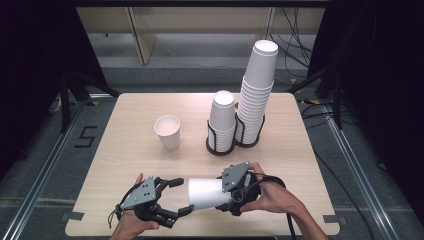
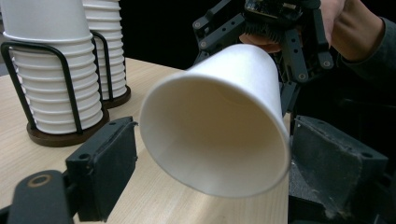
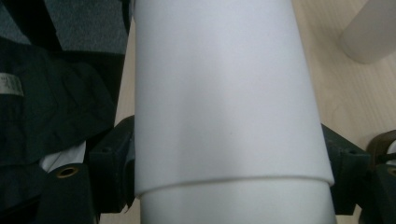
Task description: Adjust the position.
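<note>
White paper dominates the near edge of the pale wooden desk, where a paper cup is held on its side just above the surface, its open mouth turned toward the left tongs. The right tongs are clenched on the cup's narrow end, one black jaw on each flank of it in the right gripper view, where a second cup appears nested inside the first; the right hand wraps the tool from the outer side, forearm running in from the bottom right corner. The left hand grips its tool from below and behind, pointing it level toward the cup. The left tongs' jaws stand either side of the cup's rim in the left gripper view, not pressing it. Farther back, a lone upright cup stands apart from two cup stacks, the shorter stack and the taller stack, each in a black wire holder.
</note>
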`<state>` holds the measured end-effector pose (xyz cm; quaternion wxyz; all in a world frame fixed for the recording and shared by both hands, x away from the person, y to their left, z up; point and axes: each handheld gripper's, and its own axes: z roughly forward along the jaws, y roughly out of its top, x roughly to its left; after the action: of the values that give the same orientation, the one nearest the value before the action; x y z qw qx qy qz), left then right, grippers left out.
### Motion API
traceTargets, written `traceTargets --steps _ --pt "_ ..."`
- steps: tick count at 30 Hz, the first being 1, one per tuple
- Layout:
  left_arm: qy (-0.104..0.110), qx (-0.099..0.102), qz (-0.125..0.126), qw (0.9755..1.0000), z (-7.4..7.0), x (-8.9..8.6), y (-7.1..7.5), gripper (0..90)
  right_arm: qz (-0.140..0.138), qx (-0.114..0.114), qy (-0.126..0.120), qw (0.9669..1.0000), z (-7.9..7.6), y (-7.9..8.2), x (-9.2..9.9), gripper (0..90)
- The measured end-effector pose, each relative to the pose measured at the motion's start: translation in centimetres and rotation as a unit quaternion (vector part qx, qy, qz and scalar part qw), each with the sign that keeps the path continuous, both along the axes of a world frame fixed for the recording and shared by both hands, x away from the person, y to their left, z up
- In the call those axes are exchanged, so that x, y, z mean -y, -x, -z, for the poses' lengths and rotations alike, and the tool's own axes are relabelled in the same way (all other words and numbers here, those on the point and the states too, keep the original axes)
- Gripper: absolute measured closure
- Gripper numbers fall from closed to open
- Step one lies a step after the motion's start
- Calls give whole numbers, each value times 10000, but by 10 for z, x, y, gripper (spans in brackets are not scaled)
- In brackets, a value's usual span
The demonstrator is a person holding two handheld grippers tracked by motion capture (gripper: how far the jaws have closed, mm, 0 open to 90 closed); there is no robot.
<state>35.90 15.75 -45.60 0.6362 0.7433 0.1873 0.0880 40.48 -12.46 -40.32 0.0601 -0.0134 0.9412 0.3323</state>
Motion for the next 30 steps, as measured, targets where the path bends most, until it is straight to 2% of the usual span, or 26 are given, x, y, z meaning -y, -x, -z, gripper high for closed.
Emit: traceTargets --steps 2,8,11,12,15,17,19,22,23,25,30 --pt "25 -6 -21 10000 0 0 0 140 52 -129 -167 9998 -3 0 3 236" --pt "111 -102 -45 9999 1 3 0 141 32 -203 -498 9985 -5 -3 6 236" --pt "209 -92 0 9997 2 7 0 113 -50 -178 -547 9983 -4 -3 3 236" --pt "138 -109 -40 9998 2 7 0 90 -73 -162 -559 9983 -3 -2 2 236" --pt "129 -138 -76 9998 3 9 0 0 -162 -213 -606 9978 -2 0 -1 236" --pt "160 -137 -17 9998 3 10 -1 0 -231 -164 -612 9977 -1 0 -3 236" --pt "187 -117 0 9998 3 11 0 0 -261 -303 -664 9970 0 1 -4 236" --pt "236 -58 57 9997 3 12 1 0 -346 -271 -657 9969 1 2 -7 236" --pt "349 -43 123 9993 3 13 1 0 -372 -330 -673 9965 2 3 -8 235" --pt "265 -9 114 9996 2 12 2 0 -412 -362 -680 9962 3 3 -10 235" --pt "362 36 206 9991 2 13 1 28 -450 -369 -716 9957 5 3 -12 235"
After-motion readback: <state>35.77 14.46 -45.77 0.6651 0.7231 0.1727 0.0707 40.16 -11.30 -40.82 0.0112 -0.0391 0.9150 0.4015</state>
